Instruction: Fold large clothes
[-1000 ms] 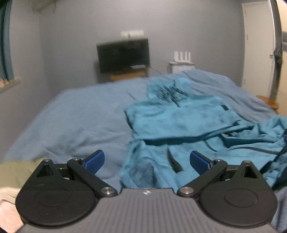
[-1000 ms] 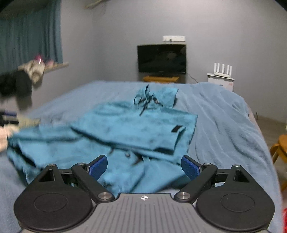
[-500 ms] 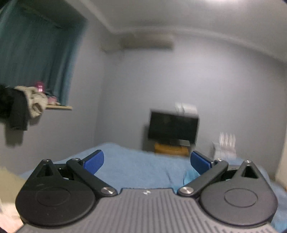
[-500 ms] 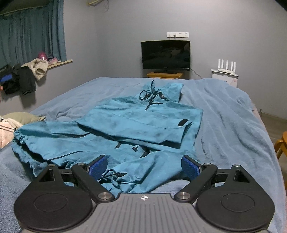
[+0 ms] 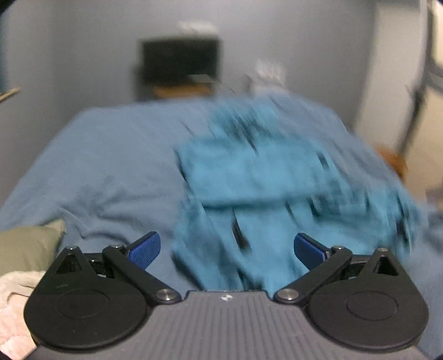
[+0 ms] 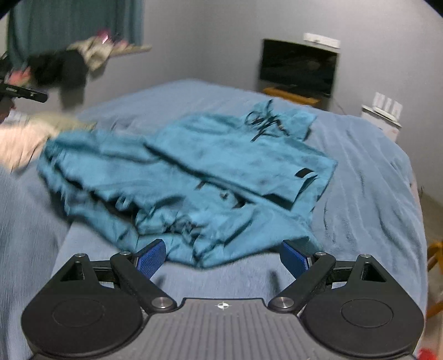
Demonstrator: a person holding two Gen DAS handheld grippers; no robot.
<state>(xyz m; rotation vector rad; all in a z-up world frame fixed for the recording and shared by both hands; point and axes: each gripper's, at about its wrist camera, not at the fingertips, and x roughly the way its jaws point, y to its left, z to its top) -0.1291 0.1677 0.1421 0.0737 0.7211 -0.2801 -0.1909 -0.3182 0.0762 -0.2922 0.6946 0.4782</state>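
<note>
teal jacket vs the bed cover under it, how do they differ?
The teal jacket is a brighter teal; the bed cover is paler grey-blue. The jacket lies bunched and partly folded, with black drawcords and trims; the bed cover is spread wide and plain. Both are soft fabric with wrinkles.

jacket [image 5: 265,177] motion-blurred, television [image 5: 180,59] smeared

1. A home bedroom: a wide bed [image 6: 368,177] under a blue blanket fills the room.
2. A dark television [image 6: 299,69] stands on a low wooden stand at the grey wall.
3. Teal curtains [image 6: 74,25] hang above a ledge heaped with clothes [image 6: 69,63].
</note>
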